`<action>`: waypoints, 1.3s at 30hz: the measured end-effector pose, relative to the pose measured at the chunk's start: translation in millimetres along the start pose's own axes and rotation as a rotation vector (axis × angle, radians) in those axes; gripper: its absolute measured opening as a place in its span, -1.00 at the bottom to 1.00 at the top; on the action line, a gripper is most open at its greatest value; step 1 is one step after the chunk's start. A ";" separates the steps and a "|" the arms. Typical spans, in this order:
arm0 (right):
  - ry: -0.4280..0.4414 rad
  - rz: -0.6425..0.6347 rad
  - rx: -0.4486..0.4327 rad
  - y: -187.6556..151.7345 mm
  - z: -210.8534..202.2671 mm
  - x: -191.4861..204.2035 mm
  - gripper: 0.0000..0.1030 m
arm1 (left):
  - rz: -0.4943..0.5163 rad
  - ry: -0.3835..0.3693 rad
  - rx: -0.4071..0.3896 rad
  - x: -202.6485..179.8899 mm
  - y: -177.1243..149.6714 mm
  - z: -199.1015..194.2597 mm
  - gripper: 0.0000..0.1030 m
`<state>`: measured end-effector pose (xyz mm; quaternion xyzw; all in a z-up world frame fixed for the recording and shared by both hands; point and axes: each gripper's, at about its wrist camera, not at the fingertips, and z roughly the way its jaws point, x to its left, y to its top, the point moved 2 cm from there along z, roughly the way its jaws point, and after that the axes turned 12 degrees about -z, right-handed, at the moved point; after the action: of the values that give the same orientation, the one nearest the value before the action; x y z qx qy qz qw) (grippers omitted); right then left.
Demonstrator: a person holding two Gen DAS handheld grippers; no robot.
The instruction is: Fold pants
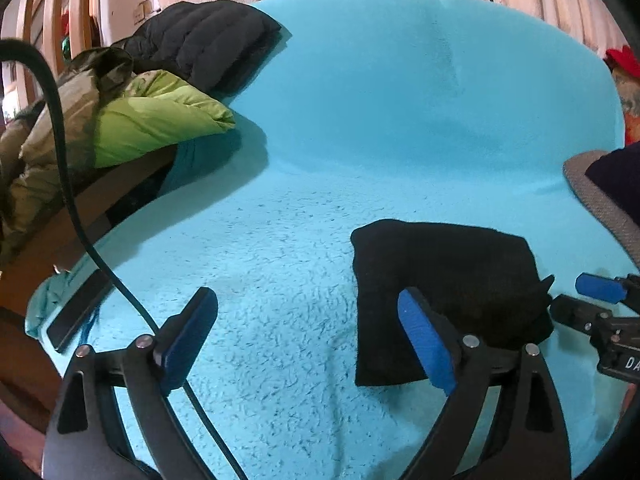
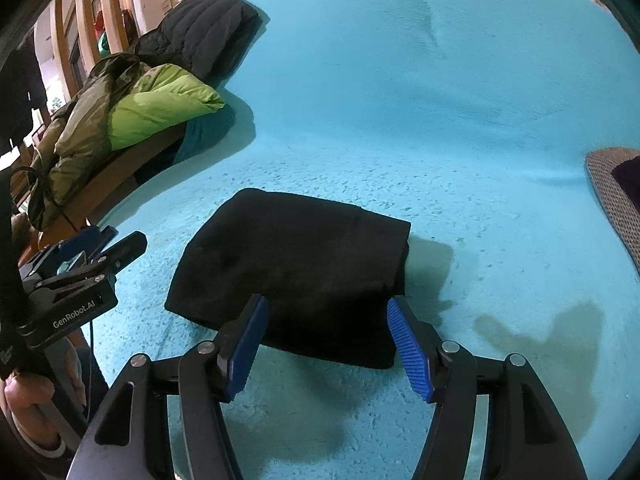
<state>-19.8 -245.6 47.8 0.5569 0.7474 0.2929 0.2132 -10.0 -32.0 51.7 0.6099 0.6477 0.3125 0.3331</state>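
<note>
The black pants (image 2: 296, 264) lie folded into a compact rectangle on the turquoise fleece blanket (image 2: 440, 120). They also show in the left wrist view (image 1: 448, 292), at the right. My left gripper (image 1: 308, 320) is open and empty, over bare blanket just left of the pants; its right finger overlaps the pants' left edge in view. My right gripper (image 2: 326, 332) is open and empty, jaws wide, just in front of the pants' near edge. The right gripper also shows in the left wrist view (image 1: 576, 296), beside the pants' right edge.
A pile of jackets, one green (image 1: 152, 120) and one black (image 1: 208, 40), lies at the blanket's left edge on a wooden bed frame (image 1: 52, 240). A grey mesh cushion (image 2: 612, 196) sits at the right edge. A black cable (image 1: 72, 200) hangs at the left.
</note>
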 end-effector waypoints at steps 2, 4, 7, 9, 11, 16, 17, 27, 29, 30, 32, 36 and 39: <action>0.000 -0.001 0.001 -0.3 -0.3 0.9 0.24 | 0.011 0.020 -0.003 -1.7 -2.3 -0.5 0.81; 0.002 0.001 0.002 -0.1 -0.6 0.7 0.24 | 0.018 0.048 -0.013 -3.6 -4.3 -2.8 0.81; 0.002 -0.003 0.002 0.0 -0.9 0.6 0.25 | 0.000 0.007 0.006 -3.6 -4.5 -4.2 0.87; 0.003 -0.004 0.004 -0.3 -1.0 1.7 0.25 | -0.010 -0.002 0.007 -2.9 -3.5 -4.3 0.87; 0.006 -0.003 0.003 -0.5 -1.2 2.1 0.25 | 0.000 0.003 -0.001 -4.2 -3.0 -4.8 0.87; 0.004 0.000 -0.003 0.3 -1.9 2.3 0.28 | 0.007 -0.019 0.003 -7.0 -1.9 -4.6 0.87; 0.003 0.002 -0.006 0.4 -2.3 2.4 0.28 | 0.008 -0.028 0.008 -8.1 -2.0 -4.2 0.87; 0.009 0.004 -0.001 1.0 -0.5 0.0 0.34 | 0.004 -0.063 0.047 -16.1 -4.0 -3.2 0.92; 0.006 0.006 0.000 1.1 -0.6 -0.8 0.34 | 0.011 -0.053 0.042 -17.1 -3.7 -4.1 0.92; 0.006 0.006 0.000 1.2 -0.6 -1.0 0.34 | 0.013 -0.053 0.041 -17.6 -3.7 -4.3 0.92; 0.007 0.007 0.000 1.2 -0.6 -1.2 0.34 | 0.013 -0.062 0.044 -19.1 -4.0 -5.2 0.92; 0.009 0.007 0.000 1.3 0.4 -2.5 0.34 | 0.014 -0.063 0.039 -21.5 -4.9 -7.0 0.92; 0.008 0.011 0.001 0.7 0.6 -2.7 0.36 | 0.015 -0.070 0.034 -22.6 -4.7 -7.4 0.92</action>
<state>-18.1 -247.8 47.9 0.5599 0.7453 0.2961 0.2082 -17.9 -54.8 53.3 0.6308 0.6364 0.2821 0.3428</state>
